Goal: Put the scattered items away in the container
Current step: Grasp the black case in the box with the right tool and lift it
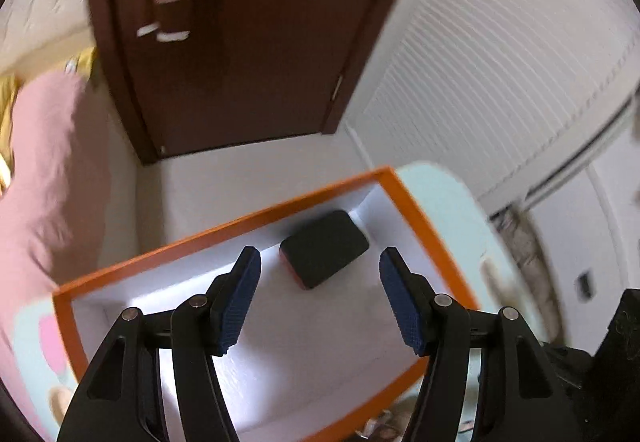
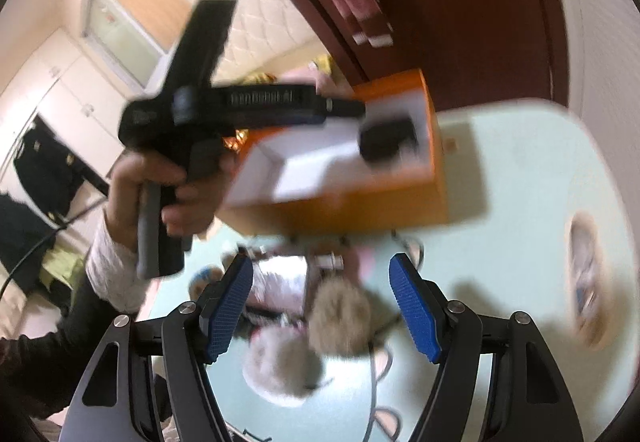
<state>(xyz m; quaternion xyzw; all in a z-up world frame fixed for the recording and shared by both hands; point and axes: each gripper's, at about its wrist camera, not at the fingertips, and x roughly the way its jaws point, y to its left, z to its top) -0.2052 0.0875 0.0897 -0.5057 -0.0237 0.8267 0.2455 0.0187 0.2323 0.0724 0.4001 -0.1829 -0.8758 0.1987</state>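
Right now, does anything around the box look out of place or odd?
Nothing looks damaged or spilled. The orange box holds only one dark block; fluffy pom-poms and small clutter lie loose on the table, blurred.

This is a home bedroom. A padded, quilted headboard [image 2: 264, 38] stands against the wall beside a dark red-brown door [image 1: 240, 54], with white built-in cupboards [image 2: 68, 90]. Dark clothes [image 2: 44, 166] hang by them.
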